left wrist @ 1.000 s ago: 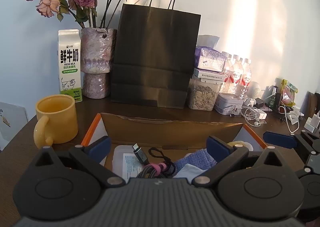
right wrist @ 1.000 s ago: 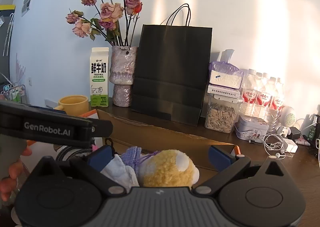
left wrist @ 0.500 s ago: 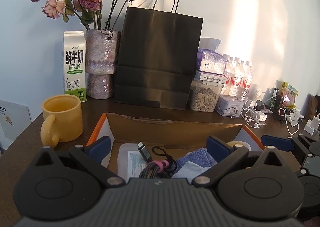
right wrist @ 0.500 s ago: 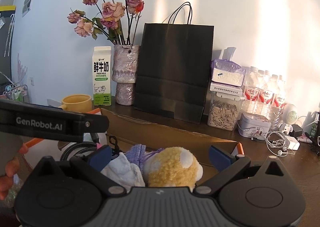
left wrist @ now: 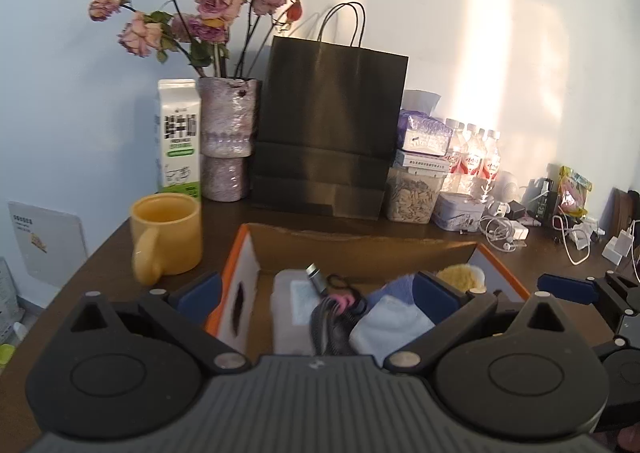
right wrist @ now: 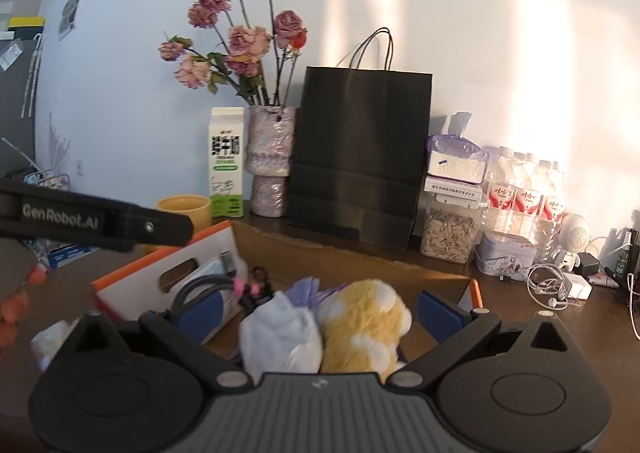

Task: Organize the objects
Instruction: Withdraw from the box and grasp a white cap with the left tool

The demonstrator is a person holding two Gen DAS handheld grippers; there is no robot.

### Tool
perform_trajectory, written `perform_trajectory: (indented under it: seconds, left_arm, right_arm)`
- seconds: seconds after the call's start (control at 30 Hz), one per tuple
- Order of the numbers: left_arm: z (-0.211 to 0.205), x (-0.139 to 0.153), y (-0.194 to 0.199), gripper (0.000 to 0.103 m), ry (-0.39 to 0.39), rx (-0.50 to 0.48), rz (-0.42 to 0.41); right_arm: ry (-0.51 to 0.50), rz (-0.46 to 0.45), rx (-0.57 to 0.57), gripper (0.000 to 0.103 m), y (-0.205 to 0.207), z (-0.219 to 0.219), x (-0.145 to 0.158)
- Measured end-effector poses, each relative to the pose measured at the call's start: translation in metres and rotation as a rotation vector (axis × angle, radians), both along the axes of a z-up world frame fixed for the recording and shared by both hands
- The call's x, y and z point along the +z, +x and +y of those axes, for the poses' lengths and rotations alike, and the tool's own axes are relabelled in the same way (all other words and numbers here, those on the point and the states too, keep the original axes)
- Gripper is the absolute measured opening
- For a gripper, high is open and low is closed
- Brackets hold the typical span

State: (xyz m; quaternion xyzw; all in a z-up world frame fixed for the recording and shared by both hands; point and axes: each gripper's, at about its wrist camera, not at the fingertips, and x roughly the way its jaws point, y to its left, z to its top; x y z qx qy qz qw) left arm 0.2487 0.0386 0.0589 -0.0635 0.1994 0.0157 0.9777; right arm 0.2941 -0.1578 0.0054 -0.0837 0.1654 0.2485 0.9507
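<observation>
On the brown table, box lies crosswise; left tongs and right tongs spread, empty

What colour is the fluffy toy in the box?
The plush toy is yellow with white patches. It shows best in the right wrist view.

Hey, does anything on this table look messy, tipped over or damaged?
Nothing is tipped or spilled. The roses in the vase look wilted, and white cables lie tangled at the table's right end.
</observation>
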Motion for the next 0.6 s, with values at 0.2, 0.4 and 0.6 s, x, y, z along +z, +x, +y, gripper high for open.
perform_trajectory:
  seconds: [0.2,0.4,0.6]
  left_arm:
    - [0.012,-0.009,-0.039,0.103,0.020,0.009,0.041]
    - [0.016,-0.030,-0.072,0.103,0.038,0.010,0.107]
    - [0.008,-0.049,-0.106,0.103,0.024,-0.023,0.148]
  right_arm:
    - [-0.019,0.034,0.041,0.103,-0.033,-0.001,-0.010]
    - [-0.027,0.072,0.055,0.103,-0.059,-0.007,-0.023]
    - [-0.037,0.115,0.065,0.103,-0.079,-0.016,-0.036]
